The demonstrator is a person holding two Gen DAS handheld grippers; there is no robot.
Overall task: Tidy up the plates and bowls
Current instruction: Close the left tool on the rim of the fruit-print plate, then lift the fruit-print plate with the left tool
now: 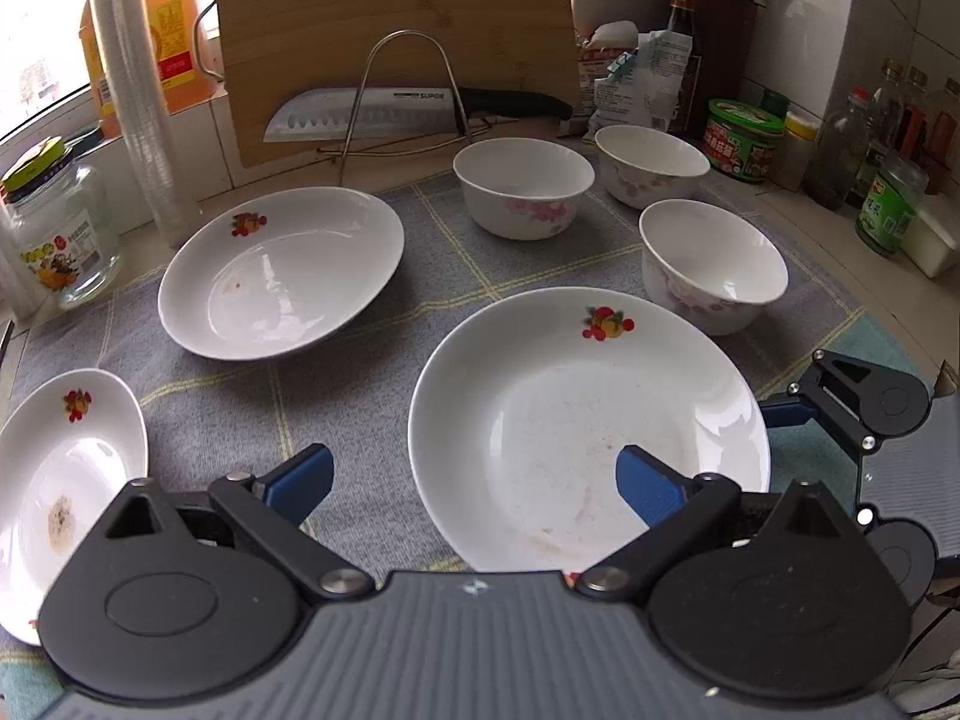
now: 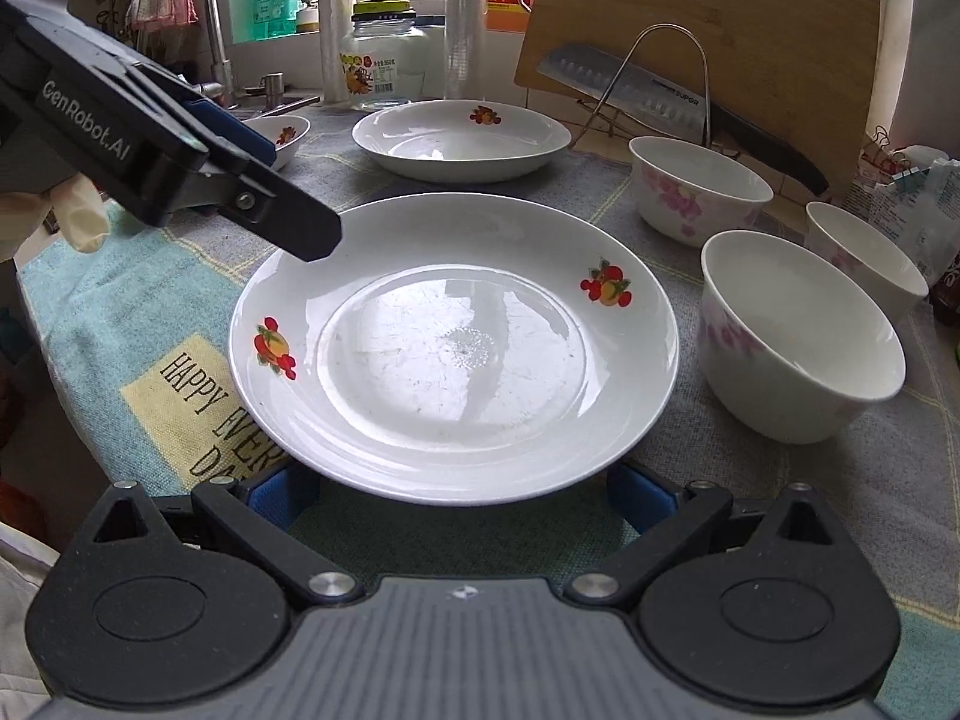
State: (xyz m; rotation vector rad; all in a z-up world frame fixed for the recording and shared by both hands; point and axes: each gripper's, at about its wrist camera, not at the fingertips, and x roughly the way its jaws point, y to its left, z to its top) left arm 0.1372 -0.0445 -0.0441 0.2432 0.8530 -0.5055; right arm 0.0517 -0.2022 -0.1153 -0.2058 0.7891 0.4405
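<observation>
Kitchen clutter ringed our working surface: a bamboo cutting board leaned upright against the wall tiles, with a santoku knife propped on a wire rack in front of it, blade pointing left in the left wrist view, handle to the right. We judged both were parked at the back to leave the grey checked cloth free for the crockery.

On that cloth three fruit-printed plates lay apart, not yet stacked. We held our left gripper wide open and empty above the near edge of the closest plate; one blue finger hung over the plate's inside, the other over bare cloth. Our right gripper was also spread wide, holding nothing, its blue fingers showing at either side of the same plate's near rim, low and close, as if to take the rim. We could not tell whether they touched it.

A second plate sat farther back on the left, and a third plate lay at the left edge of the cloth, stained at its bottom. Three floral bowls stood upright, mouths up, grouped at the back right, near one another but not nested.

Being round, the plates had no long axis; each lay flat, face up, its fruit prints marking the only orientation.
</observation>
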